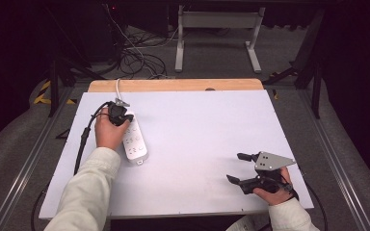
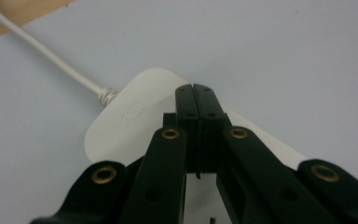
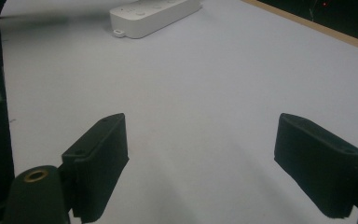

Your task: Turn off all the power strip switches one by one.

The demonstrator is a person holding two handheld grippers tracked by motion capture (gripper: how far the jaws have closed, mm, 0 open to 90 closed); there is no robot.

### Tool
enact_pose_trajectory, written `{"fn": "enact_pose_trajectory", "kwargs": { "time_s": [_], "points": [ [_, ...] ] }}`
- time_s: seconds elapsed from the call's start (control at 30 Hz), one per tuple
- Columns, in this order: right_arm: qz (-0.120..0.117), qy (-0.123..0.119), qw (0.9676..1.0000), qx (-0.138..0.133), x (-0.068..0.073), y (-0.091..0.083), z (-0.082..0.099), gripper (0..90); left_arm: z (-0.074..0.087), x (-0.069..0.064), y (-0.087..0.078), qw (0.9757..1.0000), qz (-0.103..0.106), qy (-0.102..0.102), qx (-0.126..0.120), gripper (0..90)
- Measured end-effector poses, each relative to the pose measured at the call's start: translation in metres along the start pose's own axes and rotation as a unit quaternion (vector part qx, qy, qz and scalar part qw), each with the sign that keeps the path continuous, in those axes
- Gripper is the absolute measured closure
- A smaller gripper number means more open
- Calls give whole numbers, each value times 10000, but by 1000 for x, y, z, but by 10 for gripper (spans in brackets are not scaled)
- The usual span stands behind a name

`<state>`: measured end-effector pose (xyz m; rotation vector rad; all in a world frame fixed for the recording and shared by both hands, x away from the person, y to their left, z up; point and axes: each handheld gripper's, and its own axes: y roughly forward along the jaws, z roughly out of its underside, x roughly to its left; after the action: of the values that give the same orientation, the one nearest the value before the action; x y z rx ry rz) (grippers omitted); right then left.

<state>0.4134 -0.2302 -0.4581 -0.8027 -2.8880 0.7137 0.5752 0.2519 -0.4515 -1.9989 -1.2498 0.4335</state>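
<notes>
Item 1, white power strip (image 1: pixel 134 139): lies flat at centre-left of the high view, on the left part of the white tabletop (image 1: pixel 207 139), long axis running from upper left to lower right of the frame. Its white cord (image 1: pixel 117 89) leaves the far end and crosses the table's wooden back edge (image 1: pixel 173 85). In the right gripper view the strip (image 3: pixel 154 16) sits at top centre, well apart from the jaws.

Item 2, left gripper (image 1: pixel 120 114): held over the strip's far, cord end. In the left gripper view (image 2: pixel 196 100) the jaws are pressed together with nothing between them, tips above the rounded end of the strip (image 2: pixel 135 116), just beside the cord's strain relief (image 2: pixel 106 95). Whether the tips touch the casing cannot be told.

Item 3, right gripper (image 1: pixel 238 168): lower right of the high view, near the table's front and right edges, pointing toward frame left. Jaws spread wide, holding nothing; in the right gripper view (image 3: pixel 200 158) bare tabletop lies between them.

Open room: a broad bare stretch of tabletop separates the two grippers, running across the centre and to the upper right of the high view.
</notes>
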Motion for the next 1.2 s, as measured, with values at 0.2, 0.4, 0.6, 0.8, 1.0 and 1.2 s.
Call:
{"fn": "enact_pose_trajectory", "kwargs": {
  "time_s": [0.2,0.4,0.6,0.8,1.0,1.2],
  "points": [
    [2,22,10000,-2,-1,1,0,180,-3,0,-21,9987,262,-66,-431,900],
    [17,16,10000,-35,0,0,-1,180,-4,-10,-47,9963,320,119,-792,752],
    [31,20,10000,-75,1,-1,-2,180,4,-21,-80,9907,550,189,-1230,576],
    [37,51,9999,-136,1,-2,-3,180,20,-38,-103,9844,699,365,-1571,397],
    [23,94,9998,-159,0,-2,-3,178,46,-48,-115,9753,958,328,-1963,311],
    [20,99,9998,-156,1,-2,-3,178,71,-56,-120,9690,1302,236,-2087,283]
  ]
}}
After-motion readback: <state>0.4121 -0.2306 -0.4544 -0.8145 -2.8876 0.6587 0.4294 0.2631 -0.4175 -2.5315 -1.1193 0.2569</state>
